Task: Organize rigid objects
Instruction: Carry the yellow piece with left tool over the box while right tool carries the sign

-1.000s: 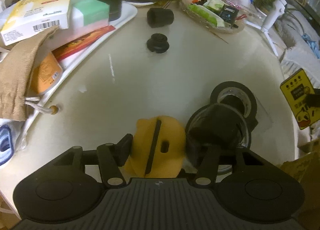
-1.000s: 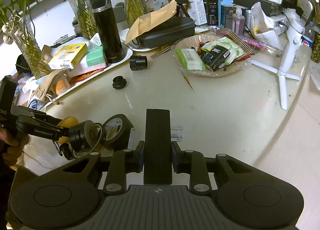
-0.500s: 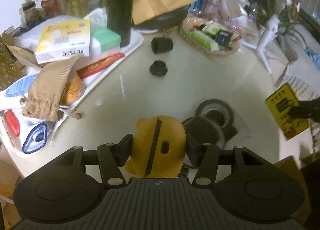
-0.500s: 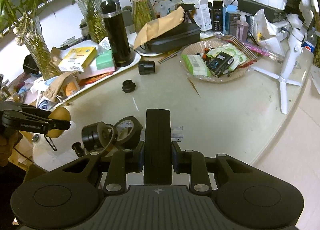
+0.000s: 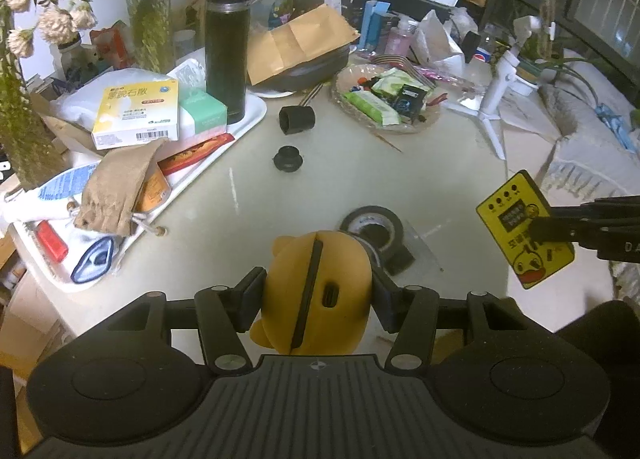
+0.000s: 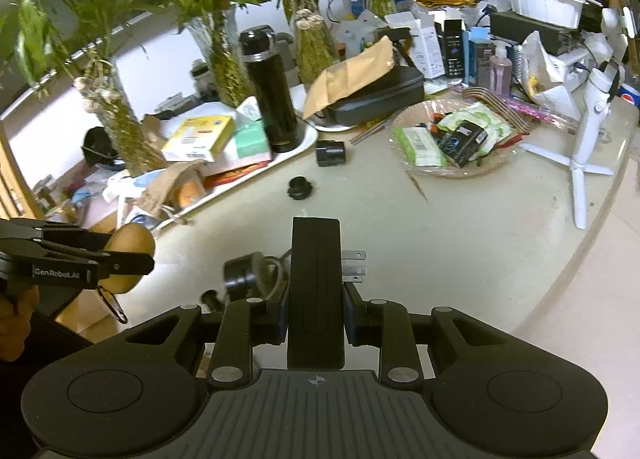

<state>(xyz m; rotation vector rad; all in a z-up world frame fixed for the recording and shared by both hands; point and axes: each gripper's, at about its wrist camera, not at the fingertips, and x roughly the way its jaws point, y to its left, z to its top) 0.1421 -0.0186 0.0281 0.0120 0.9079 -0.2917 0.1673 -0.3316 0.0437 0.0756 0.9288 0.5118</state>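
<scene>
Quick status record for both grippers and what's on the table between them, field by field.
left gripper: shut on orange duck-shaped case, held above the table edge
right gripper: shut on yellow-faced plug adapter, prongs pointing right
table: tape roll lying flat near the left gripper; black cap and black cylinder further back
tray: black flask, yellow box, brown pouch

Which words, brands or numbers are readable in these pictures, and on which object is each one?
"GenRobot.AI": on the left gripper arm, seen from the right wrist.
"DA": cut off, on the right gripper arm.
Pepsi logo: on a bottle.
Yellow medicine box, yellow plug: Chinese print, too blurred.
</scene>
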